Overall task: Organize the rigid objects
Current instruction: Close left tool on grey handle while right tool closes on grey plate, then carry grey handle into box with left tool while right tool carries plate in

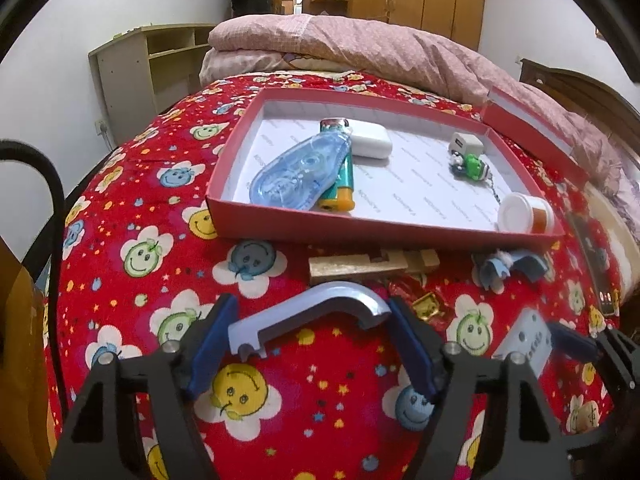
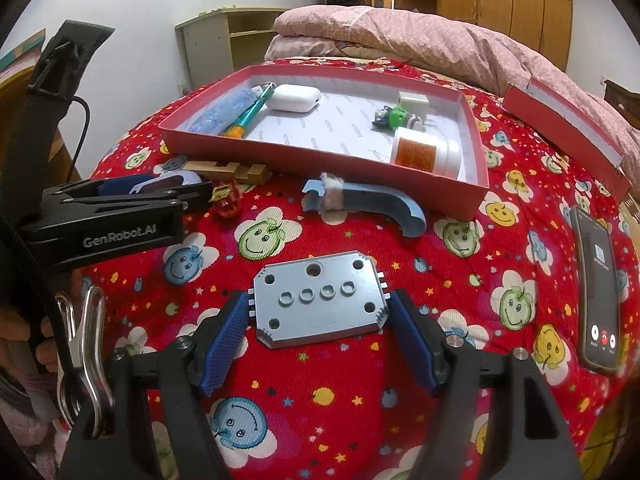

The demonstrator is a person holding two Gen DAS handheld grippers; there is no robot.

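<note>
On the red smiley bedspread lies a curved blue-grey bracket [image 1: 308, 304]. My left gripper [image 1: 313, 300] straddles it, its blue pads [image 1: 212, 340] touching both ends. A blue-grey plate with holes [image 2: 320, 300] lies flat between the pads of my right gripper [image 2: 317, 295], which press on its two short sides. Just beyond stands the red box [image 1: 312, 228], holding a correction tape roller [image 1: 296, 172], lighters, a white case [image 1: 372, 142], a plug, a green toy [image 1: 470, 164] and a white bottle [image 1: 524, 212]. A second bracket [image 2: 360, 200] and a wooden piece [image 1: 368, 264] lie before the box.
A phone [image 2: 598, 292] with its screen lit lies on the right of the bed. The box lid [image 2: 560, 124] leans at the back right against a folded pink quilt [image 1: 340, 40]. A small red-and-gold trinket [image 2: 226, 200] sits near the wooden piece. A metal clip [image 2: 86, 340] hangs at the left.
</note>
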